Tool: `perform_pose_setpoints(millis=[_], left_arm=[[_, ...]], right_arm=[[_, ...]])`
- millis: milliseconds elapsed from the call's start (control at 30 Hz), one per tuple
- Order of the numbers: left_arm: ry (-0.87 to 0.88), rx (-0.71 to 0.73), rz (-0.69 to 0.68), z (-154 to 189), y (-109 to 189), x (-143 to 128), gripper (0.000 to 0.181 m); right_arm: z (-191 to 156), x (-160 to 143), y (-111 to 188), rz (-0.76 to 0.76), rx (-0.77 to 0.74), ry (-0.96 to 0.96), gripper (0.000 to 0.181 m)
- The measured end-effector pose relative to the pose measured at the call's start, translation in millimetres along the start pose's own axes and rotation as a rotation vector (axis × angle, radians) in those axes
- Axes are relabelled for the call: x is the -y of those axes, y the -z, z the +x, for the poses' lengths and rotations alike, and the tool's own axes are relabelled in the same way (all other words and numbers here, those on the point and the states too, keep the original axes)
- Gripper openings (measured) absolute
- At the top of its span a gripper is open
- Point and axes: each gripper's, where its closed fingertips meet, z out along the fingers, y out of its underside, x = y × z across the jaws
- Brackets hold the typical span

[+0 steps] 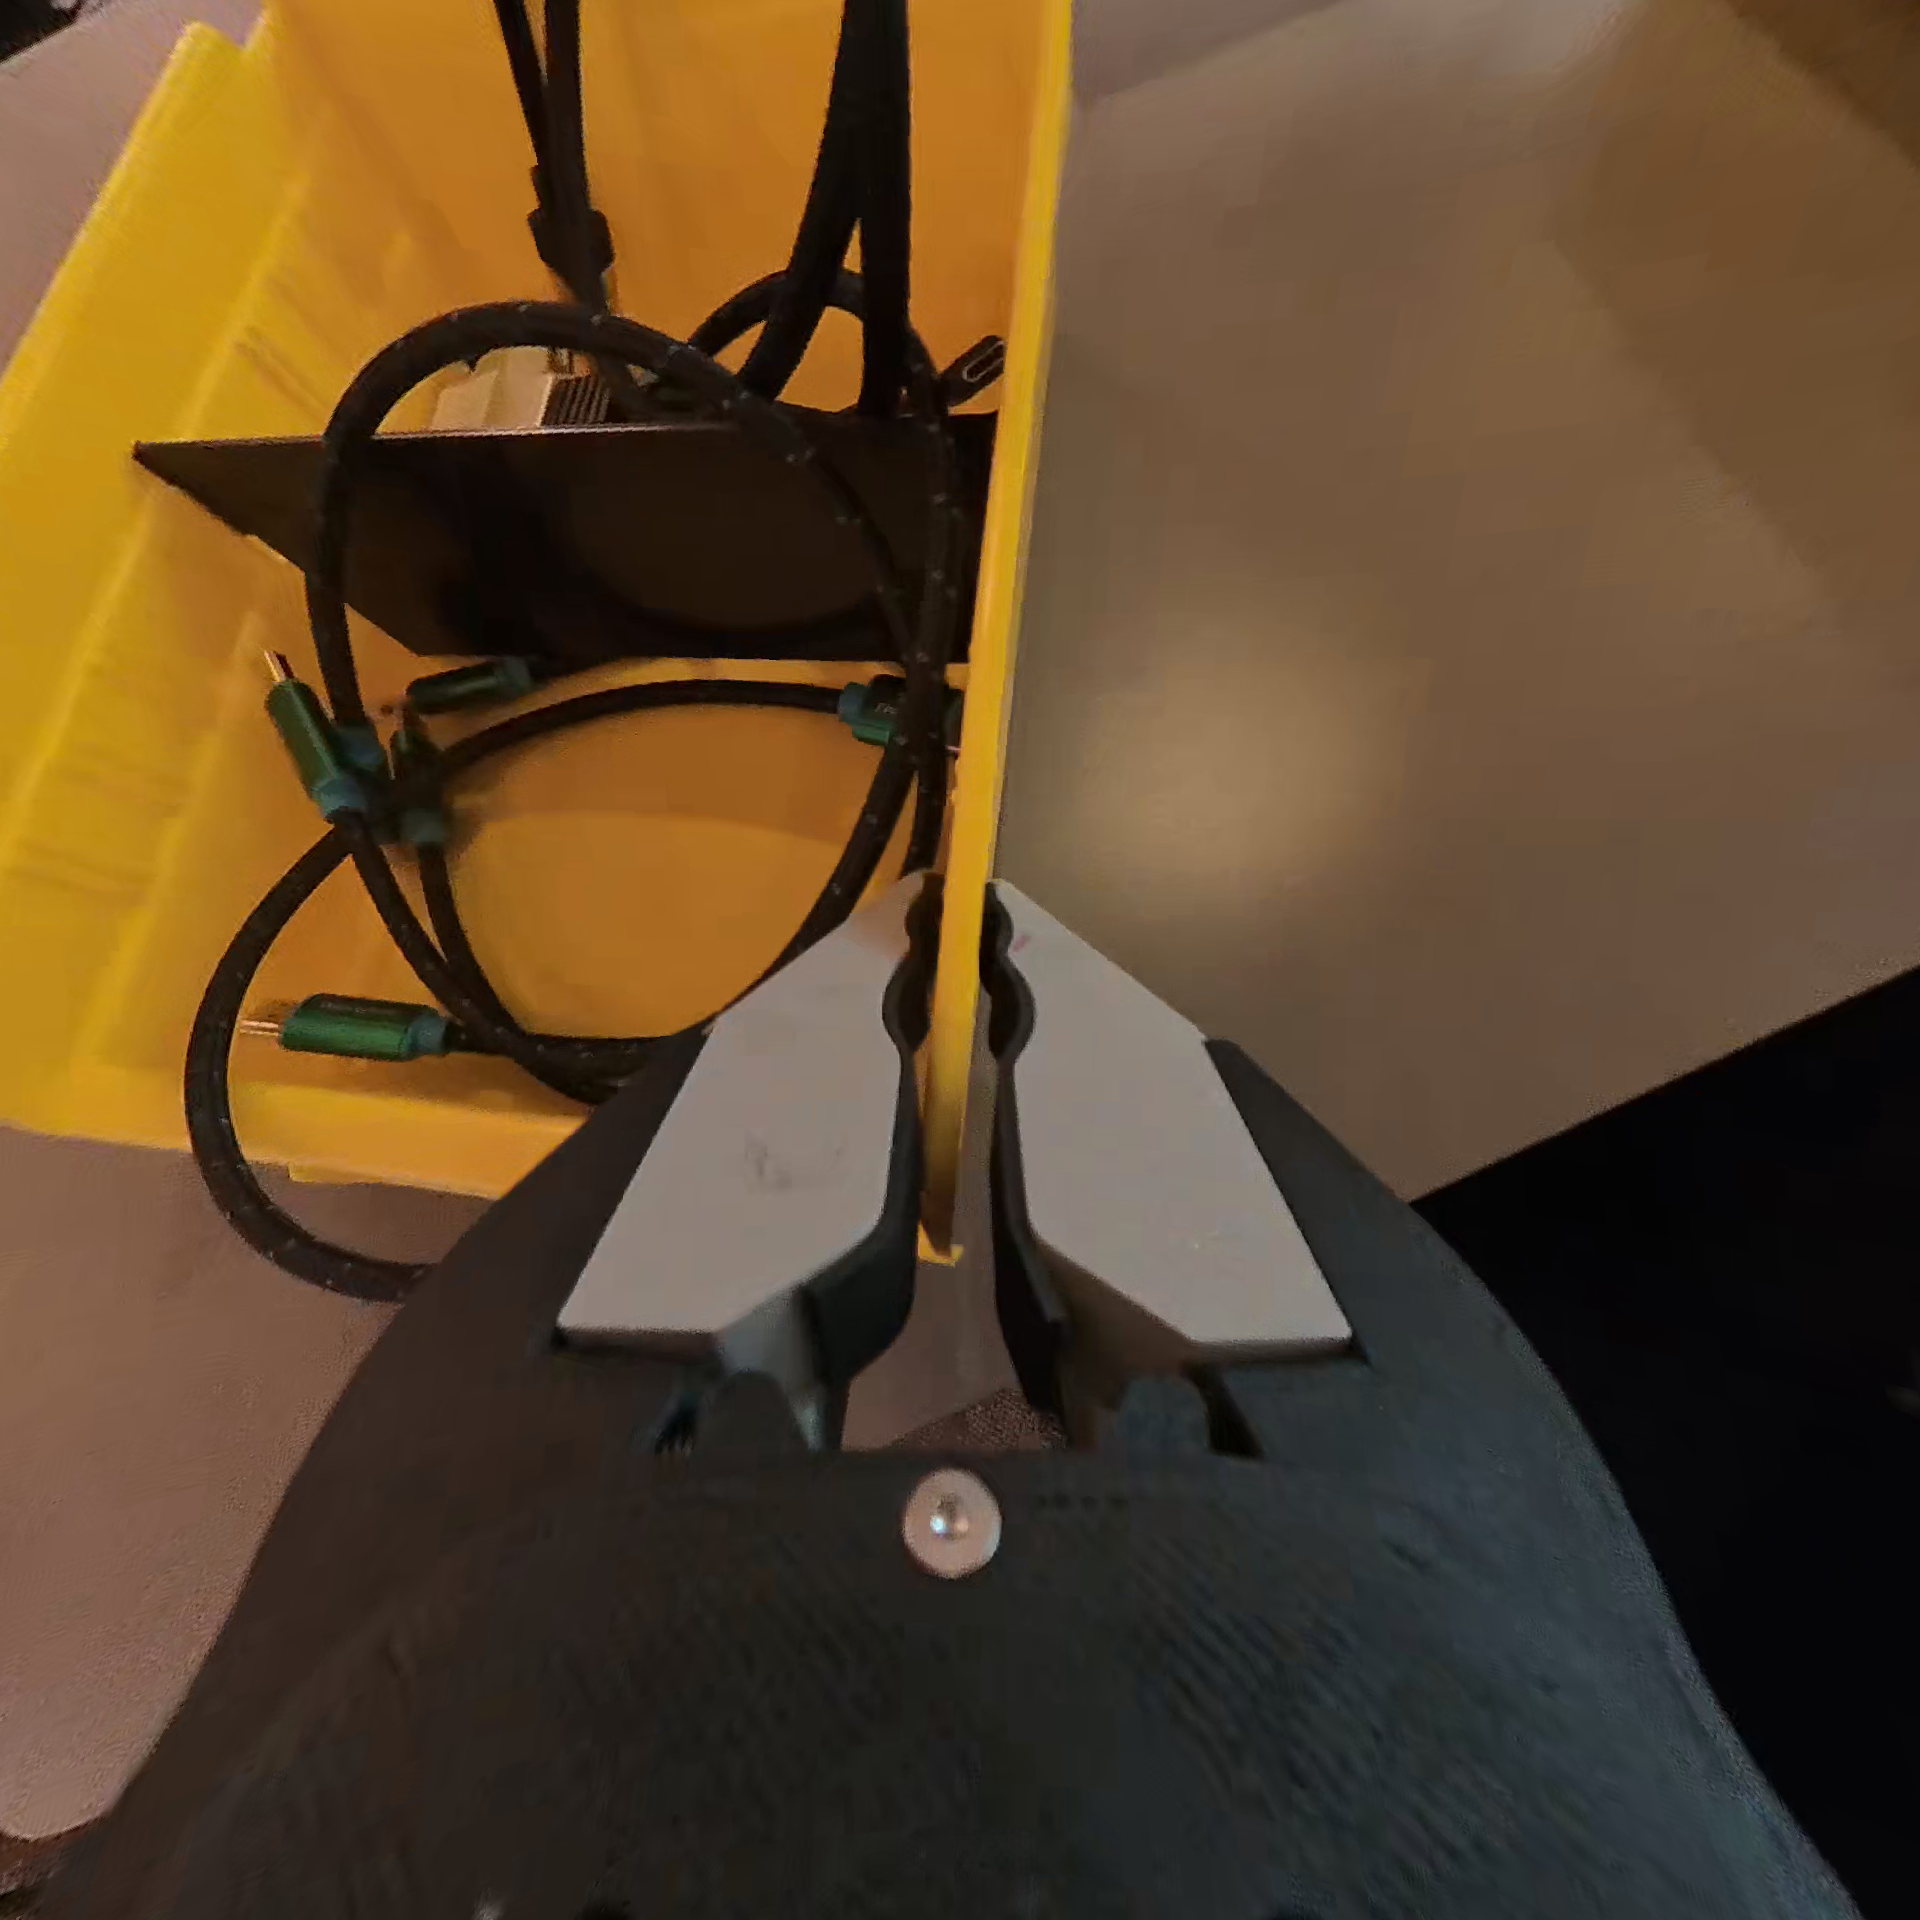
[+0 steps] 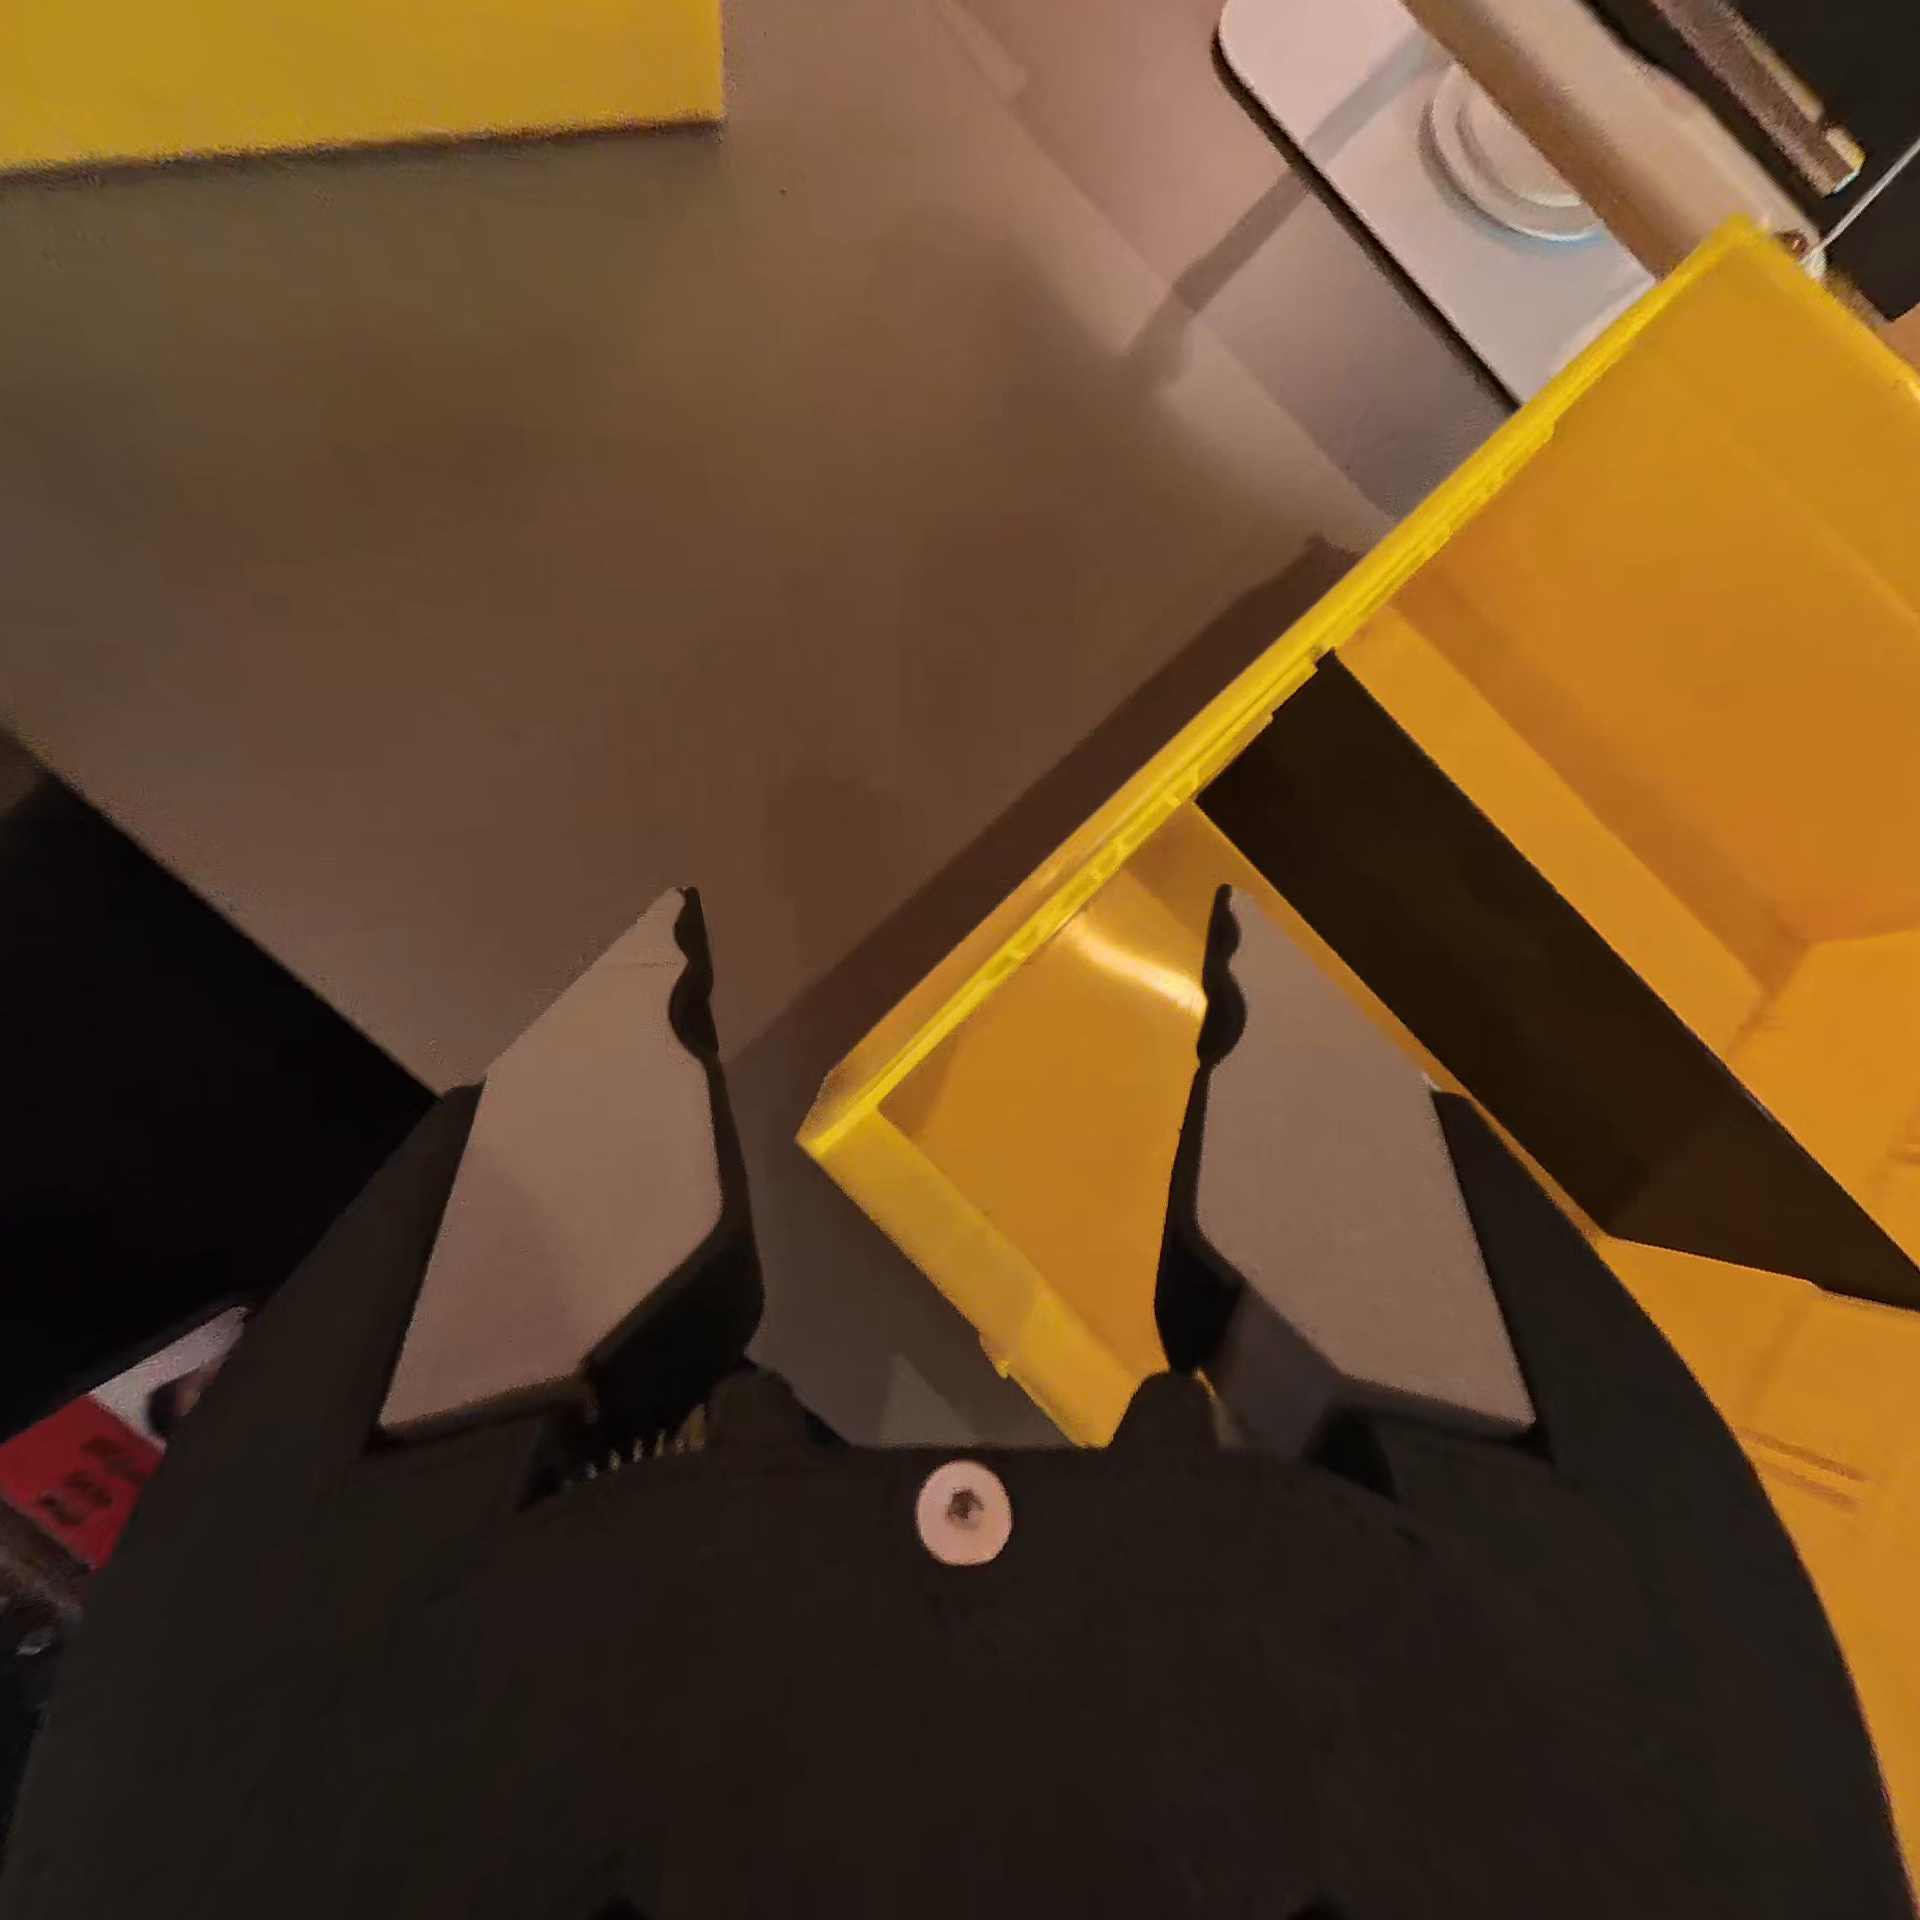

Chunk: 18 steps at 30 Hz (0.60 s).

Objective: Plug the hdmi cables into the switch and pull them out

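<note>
Several braided black hdmi cables (image 1: pixel 914 644) lie tangled inside a yellow bin (image 1: pixel 156 644), draped over and around a flat black box (image 1: pixel 582 540) that I take to be the switch, wedged across the bin's middle. Green-shelled plugs (image 1: pixel 358 1023) lie loose on the bin floor on the near side of the switch; none of those plugs is seated in a port as far as can be seen. One cable loops out over the bin's near edge onto the table (image 1: pixel 1455 623).

Left tool (image 1: pixel 951 894): fingers nearly together, clamped on the bin's right wall, which runs straight away from the camera between the pads. Cables and switch sit to the left of that wall and ahead of the tool.

Right tool (image 2: pixel 951 904): fingers apart, holding nothing. In its view a near corner of a yellow bin (image 2: pixel 1039 1039) sits between the fingers, a black panel (image 2: pixel 1507 935) crossing it beyond. No cable shows there, and I cannot tell whether it is the same bin.

Judgement: the left tool steadies the bin; a free tool would need to reach the loose plugs, whose long axes lie roughly crosswise to the gripped wall.
</note>
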Motion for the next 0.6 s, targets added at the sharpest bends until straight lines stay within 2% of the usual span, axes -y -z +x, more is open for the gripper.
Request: perform_pose_setpoints(millis=[133,200,233,300,333,367,400,467,533,600], left_arm=[[0.032,0.048,0.01,-10,-2,0,0.004],[0.031,0.103,-0.002,-13,-3,1,0.005],[0.021,0.137,-0.01,-12,-5,3,0.005],[-0.05,0.167,-0.019,2,-8,9,0.01],[-0.097,0.134,-0.027,15,-10,11,0.024],[-0.128,0.121,-0.026,23,-10,13,0.029],[-0.147,0.137,-0.016,25,-9,16,0.023],[-0.161,0.144,0.019,24,-7,19,0.028],[-0.122,0.093,0.028,24,-4,18,0.031],[-0.089,0.016,0.039,28,3,17,0.041]], right_arm=[[15,-17,-9,-0.09,-0.058,-0.002,0.085],[19,-25,-6,-0.118,-0.025,-0.034,0.089],[24,-29,-4,-0.134,-0.033,-0.046,0.09],[33,-38,1,-0.168,-0.062,-0.047,0.079],[39,-40,4,-0.175,-0.085,-0.048,0.077],[44,-42,7,-0.175,-0.098,-0.05,0.076],[46,-44,9,-0.174,-0.095,-0.052,0.073],[52,-48,14,-0.175,-0.079,-0.065,0.07],[58,-55,15,-0.183,-0.058,-0.095,0.063],[67,-65,16,-0.213,-0.046,-0.129,0.048]])
